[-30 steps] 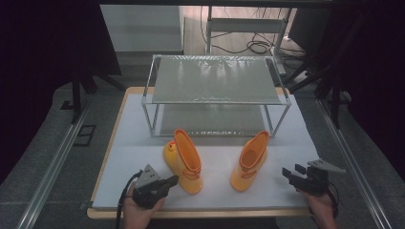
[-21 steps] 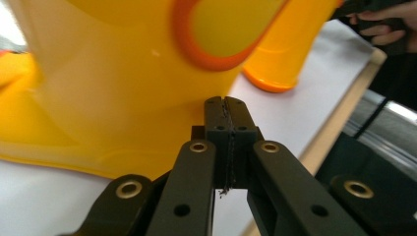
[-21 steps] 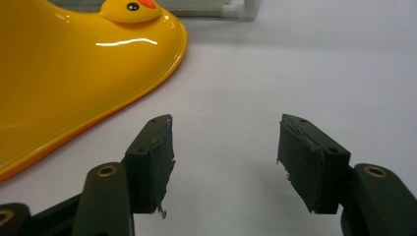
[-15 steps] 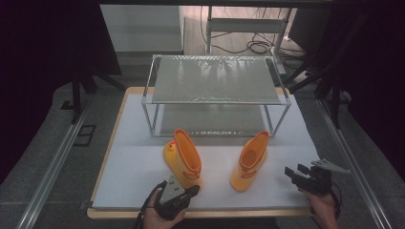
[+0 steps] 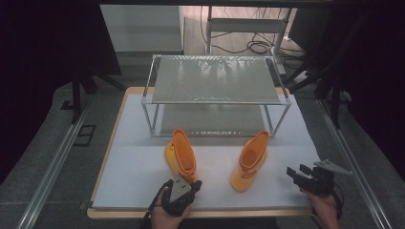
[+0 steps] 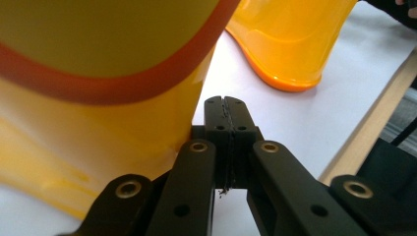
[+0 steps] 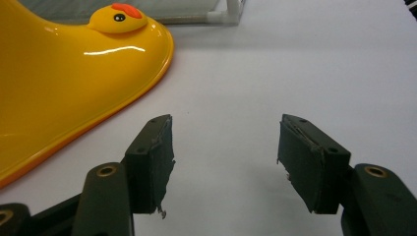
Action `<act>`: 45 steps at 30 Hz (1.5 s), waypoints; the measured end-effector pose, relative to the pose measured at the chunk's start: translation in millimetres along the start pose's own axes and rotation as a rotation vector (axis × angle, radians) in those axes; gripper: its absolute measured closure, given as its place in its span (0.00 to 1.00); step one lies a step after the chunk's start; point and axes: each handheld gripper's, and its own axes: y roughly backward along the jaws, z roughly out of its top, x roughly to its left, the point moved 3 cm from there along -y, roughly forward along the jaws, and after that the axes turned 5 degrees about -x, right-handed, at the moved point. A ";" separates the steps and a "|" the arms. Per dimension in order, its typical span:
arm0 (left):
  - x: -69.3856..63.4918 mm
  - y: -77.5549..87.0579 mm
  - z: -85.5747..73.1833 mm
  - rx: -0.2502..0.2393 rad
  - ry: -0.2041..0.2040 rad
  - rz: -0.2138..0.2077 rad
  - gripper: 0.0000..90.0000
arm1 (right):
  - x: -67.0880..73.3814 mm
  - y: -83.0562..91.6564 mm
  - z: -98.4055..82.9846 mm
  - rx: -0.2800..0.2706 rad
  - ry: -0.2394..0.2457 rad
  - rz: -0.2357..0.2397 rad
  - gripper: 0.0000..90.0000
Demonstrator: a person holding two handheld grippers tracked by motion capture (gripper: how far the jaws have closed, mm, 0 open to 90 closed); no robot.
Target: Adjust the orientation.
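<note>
Two yellow rubber boots stand on the white sheet of the tabletop (image 5: 143, 143), in front of a two-tier metal shoe rack (image 5: 217, 95), and both shelves of that rack are bare. So, by the look of it, nothing has been put away yet; the whole job of getting the boots onto the rack is ahead.

The left hand-held gripper (image 5: 193, 185) sits low at the near edge, right up against the heel of the left boot (image 5: 181, 155). In the left gripper view its jaws are pressed flat together with nothing between them, and the boot's yellow wall with its orange band (image 6: 98, 83) lies just beside the tips. Whether it touches the boot I can't quite tell. It has no grip on it, that much is plain.

Over on the other side, the right hand-held gripper (image 5: 297, 172) hovers near the right boot (image 5: 249, 160), apart from it. In the right gripper view its jaws stand wide, empty, white sheet between them, and the boot's toe with the little duck face (image 7: 115, 19) lies off to one side.

Both boots upright, both free, neither lifted. A grasp comes first, I'd judge.
</note>
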 end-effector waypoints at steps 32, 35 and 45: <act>41.4 38.9 -13.1 -0.008 0.098 0.009 0.90 | 2.7 -5.7 0.4 0.013 0.001 0.026 0.42; 36.7 32.2 -9.4 -0.009 0.094 -0.015 0.81 | 1.8 -5.3 0.4 0.012 -0.003 0.025 0.42; 25.7 18.5 -2.9 0.009 0.084 -0.050 0.66 | 0.2 -3.0 -1.6 0.007 -0.002 0.029 0.43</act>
